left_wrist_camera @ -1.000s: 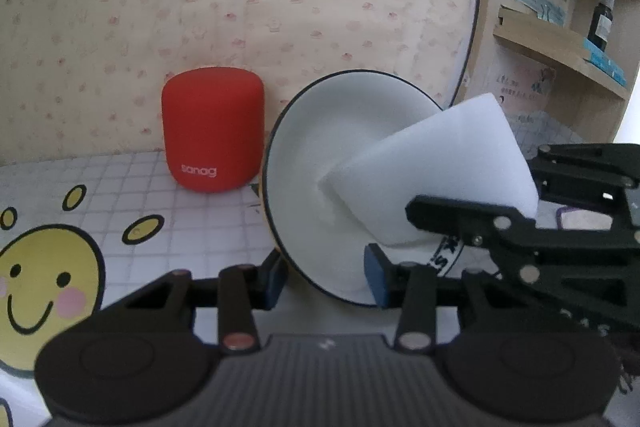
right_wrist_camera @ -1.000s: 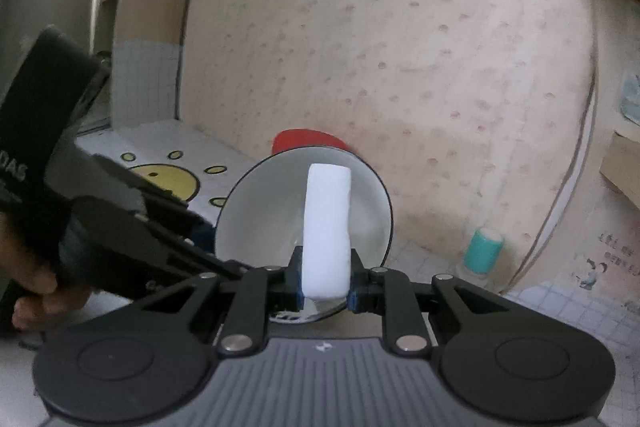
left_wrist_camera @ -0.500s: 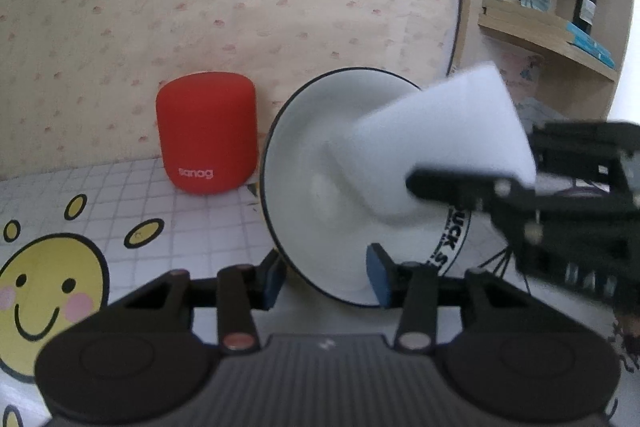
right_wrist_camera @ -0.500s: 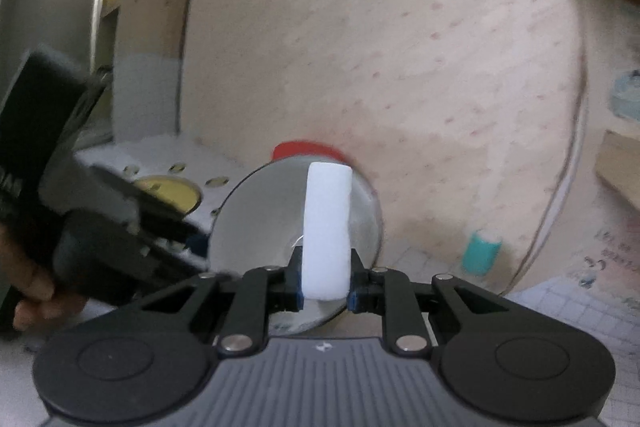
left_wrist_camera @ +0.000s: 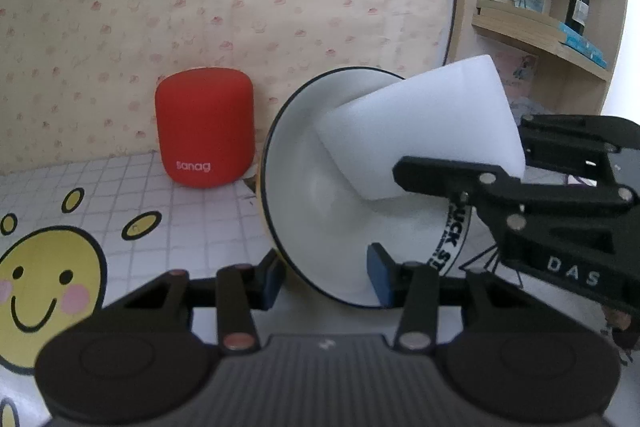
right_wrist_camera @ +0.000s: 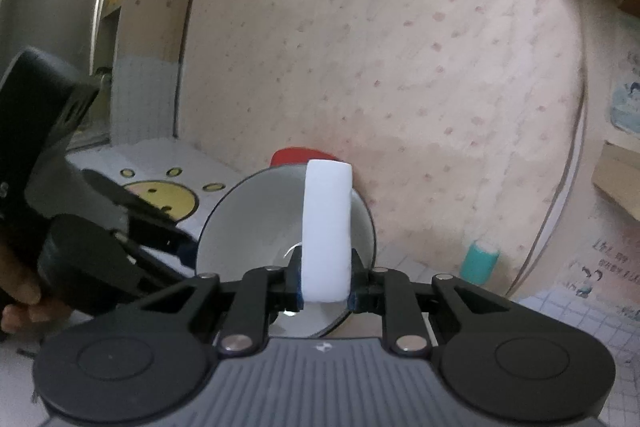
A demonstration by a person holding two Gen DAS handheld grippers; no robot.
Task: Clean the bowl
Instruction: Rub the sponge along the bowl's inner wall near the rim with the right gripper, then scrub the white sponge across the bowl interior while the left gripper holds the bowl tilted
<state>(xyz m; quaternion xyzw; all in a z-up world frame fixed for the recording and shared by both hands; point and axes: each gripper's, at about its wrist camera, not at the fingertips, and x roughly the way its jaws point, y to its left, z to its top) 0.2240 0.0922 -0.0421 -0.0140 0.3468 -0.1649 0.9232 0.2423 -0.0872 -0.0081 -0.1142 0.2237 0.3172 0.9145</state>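
Left wrist view is showing the left gripper (left_wrist_camera: 326, 277), its jaws having just been easing apart, gripping the tilted bowl (left_wrist_camera: 320, 203) above the table (left_wrist_camera: 192, 223), while the right gripper (right_wrist_camera: 326, 289), clenched on the sponge (left_wrist_camera: 420, 135), is scrubbing inside.

I counted one bowl (left_wrist_camera: 320, 211) and one white sponge block (left_wrist_camera: 424, 131). Two tongs were in my feeds: the left tongs (left_wrist_camera: 325, 277) and the right tongs (right_wrist_camera: 325, 283). Behind them I saw one red speaker (left_wrist_camera: 205, 127) and one teal cup (right_wrist_camera: 479, 261). On the bench (left_wrist_camera: 208, 227) I made out one big smiley face (left_wrist_camera: 44, 287), and on the shelf (left_wrist_camera: 536, 35) one dark dropper bottle (left_wrist_camera: 578, 3).
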